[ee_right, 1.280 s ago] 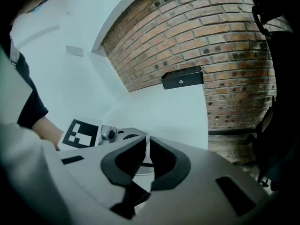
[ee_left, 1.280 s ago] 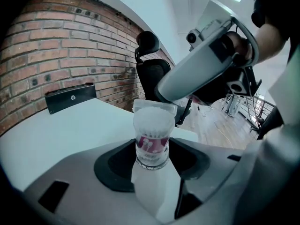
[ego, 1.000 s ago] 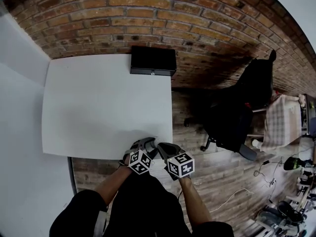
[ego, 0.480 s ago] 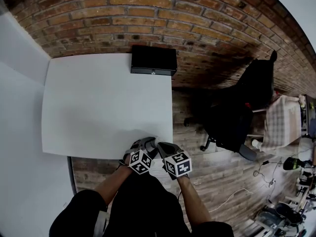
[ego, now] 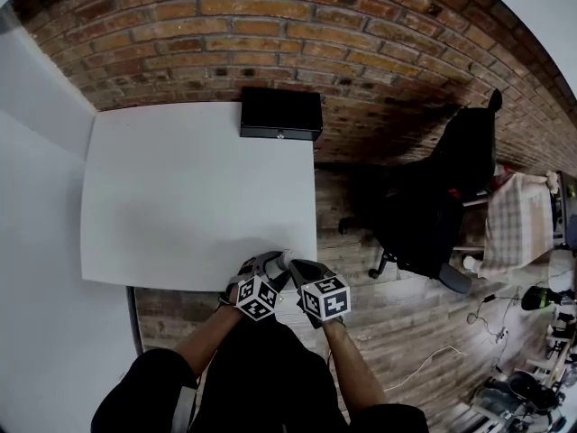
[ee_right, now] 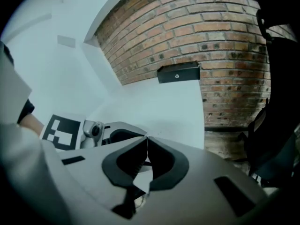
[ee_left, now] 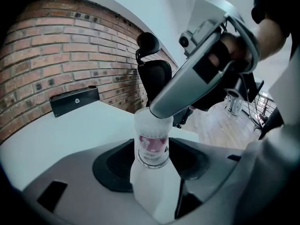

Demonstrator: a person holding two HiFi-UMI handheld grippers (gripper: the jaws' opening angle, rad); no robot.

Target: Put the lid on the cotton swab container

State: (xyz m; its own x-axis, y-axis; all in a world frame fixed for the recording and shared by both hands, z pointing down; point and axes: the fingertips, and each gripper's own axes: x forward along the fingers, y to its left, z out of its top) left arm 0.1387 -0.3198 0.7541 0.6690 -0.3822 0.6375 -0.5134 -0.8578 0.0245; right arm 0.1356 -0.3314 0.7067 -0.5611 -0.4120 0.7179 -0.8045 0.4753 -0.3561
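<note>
While left claw (ego: 273, 262) grips container (ee_left: 152, 146), near edge of table (ego: 180, 188), chair (ego: 424, 215) to right

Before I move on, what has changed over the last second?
The right claw has just closed its jaws. They now meet with nothing between them, its tip at the top of the cotton swab container. Nothing else moved: the left claw keeps its grip on the container, and both stay at the near edge of the table.
</note>
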